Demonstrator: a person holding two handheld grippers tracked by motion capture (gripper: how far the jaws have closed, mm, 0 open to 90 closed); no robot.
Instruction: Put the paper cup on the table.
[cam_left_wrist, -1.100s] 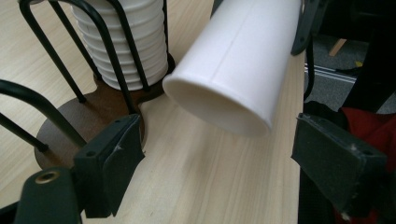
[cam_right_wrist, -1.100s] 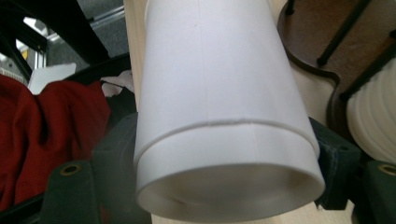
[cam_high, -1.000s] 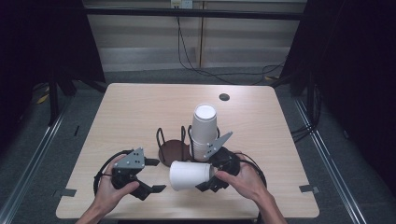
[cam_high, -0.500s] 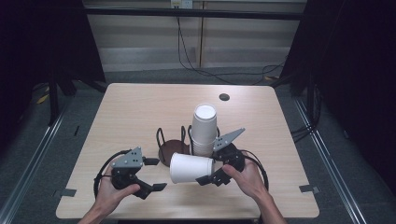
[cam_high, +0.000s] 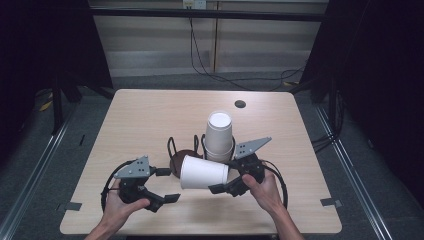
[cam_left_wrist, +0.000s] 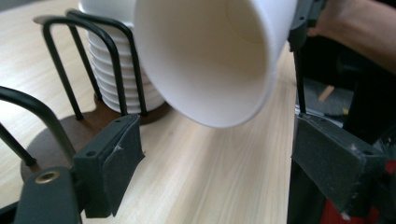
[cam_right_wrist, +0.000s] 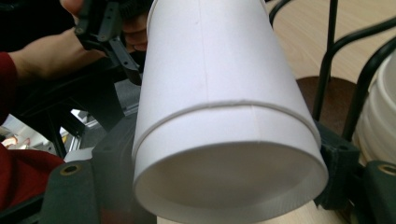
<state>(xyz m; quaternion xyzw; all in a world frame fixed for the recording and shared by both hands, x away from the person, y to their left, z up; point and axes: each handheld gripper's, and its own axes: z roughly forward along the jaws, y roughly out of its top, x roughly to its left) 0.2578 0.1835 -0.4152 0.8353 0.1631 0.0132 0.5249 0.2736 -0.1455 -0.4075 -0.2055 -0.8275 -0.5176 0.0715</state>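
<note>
One loose paper cup (cam_high: 203, 172) is lying sideways in the air just above the table (cam_high: 150, 115), its base end clenched between the right gripper (cam_high: 225, 182) pads (mouth pointing left). One stack of cups (cam_high: 219, 135) is standing in one wire holder (cam_high: 176, 152). The left gripper (cam_high: 167, 185) is sitting spread, gripping nothing, the cup's mouth just beyond its fingers (cam_left_wrist: 114, 163).

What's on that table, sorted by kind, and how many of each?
Single white paper cup, held sideways by the right hand-held gripper: 1
Stack of white paper cups, upside down: 1 (cups in it too tight to count)
Black wire cup rack on a brown round base: 1
Hand-held grippers, including the left hand-held gripper: 2
Total: 5
</note>
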